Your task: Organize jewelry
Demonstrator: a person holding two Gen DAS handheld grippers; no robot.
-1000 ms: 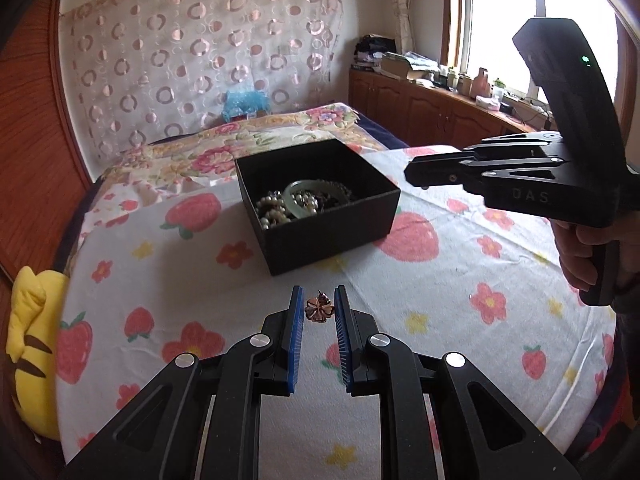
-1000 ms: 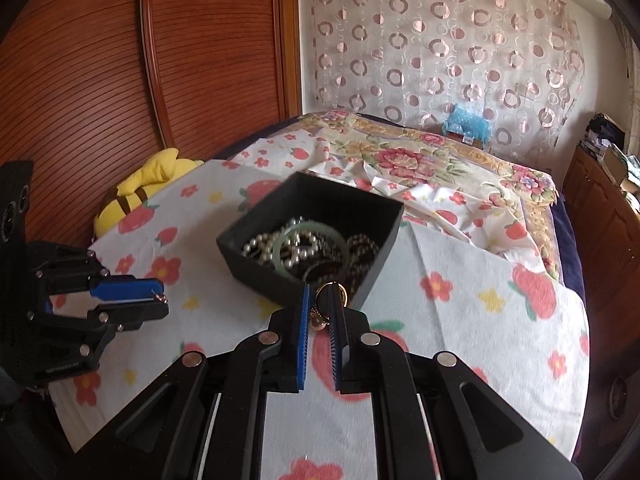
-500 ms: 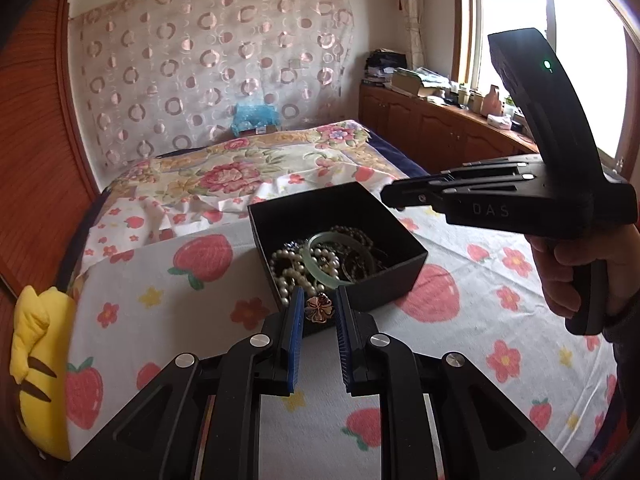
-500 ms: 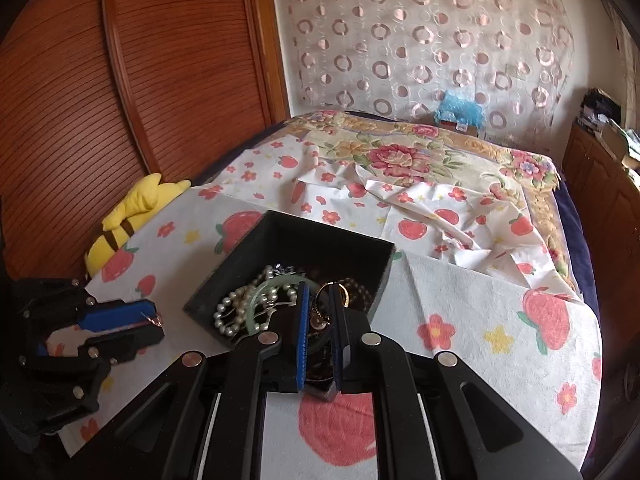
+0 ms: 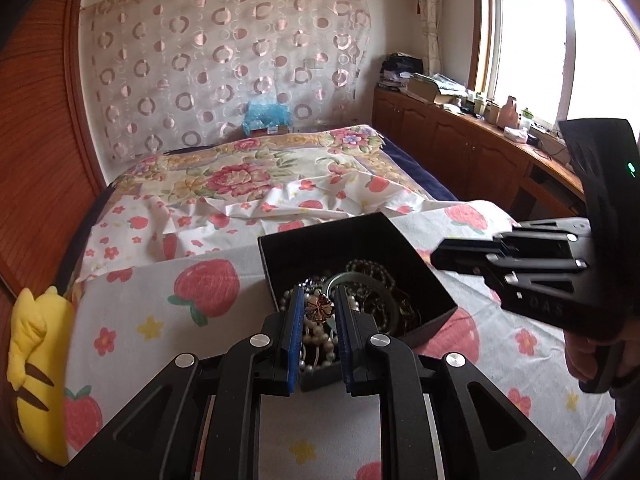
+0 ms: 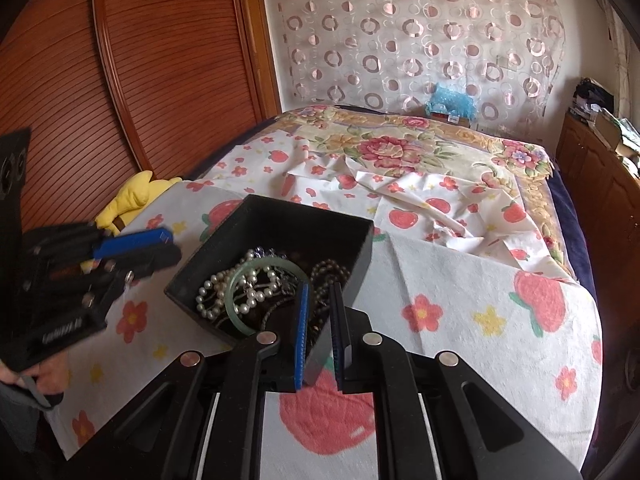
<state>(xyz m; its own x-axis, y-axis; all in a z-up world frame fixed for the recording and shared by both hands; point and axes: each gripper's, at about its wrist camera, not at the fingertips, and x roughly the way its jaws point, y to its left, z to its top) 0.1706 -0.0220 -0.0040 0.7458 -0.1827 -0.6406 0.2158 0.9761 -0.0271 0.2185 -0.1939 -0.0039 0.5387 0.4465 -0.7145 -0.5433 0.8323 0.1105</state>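
A black open box (image 5: pixel 320 234) (image 6: pixel 304 210) of jewellery sits on the strawberry-print cloth. It holds a green bangle (image 6: pixel 236 312), pearl strands (image 6: pixel 208 292) and dark beads. My left gripper (image 5: pixel 318 292) is shut on a rose-gold flower brooch (image 5: pixel 319 307) and hangs over the box's near corner. From the right wrist view, the left gripper (image 6: pixel 172 244) shows at the box's left side. My right gripper (image 6: pixel 320 292) (image 5: pixel 436 256) has its jaws nearly together over the box's near right corner. Against the dark beads I cannot make out anything between its pads.
The cloth (image 6: pixel 460 280) covers a bed with a floral quilt (image 5: pixel 240 176) behind the box. A yellow plush toy (image 5: pixel 32 340) lies at the left edge, beside a wooden wardrobe (image 6: pixel 120 80). Wooden cabinets (image 5: pixel 460 148) with clutter run under the window at right.
Both grippers have moved forward to the box; the left now holds the brooch over its near corner. The gold hoop seen earlier between the right jaws no longer shows.
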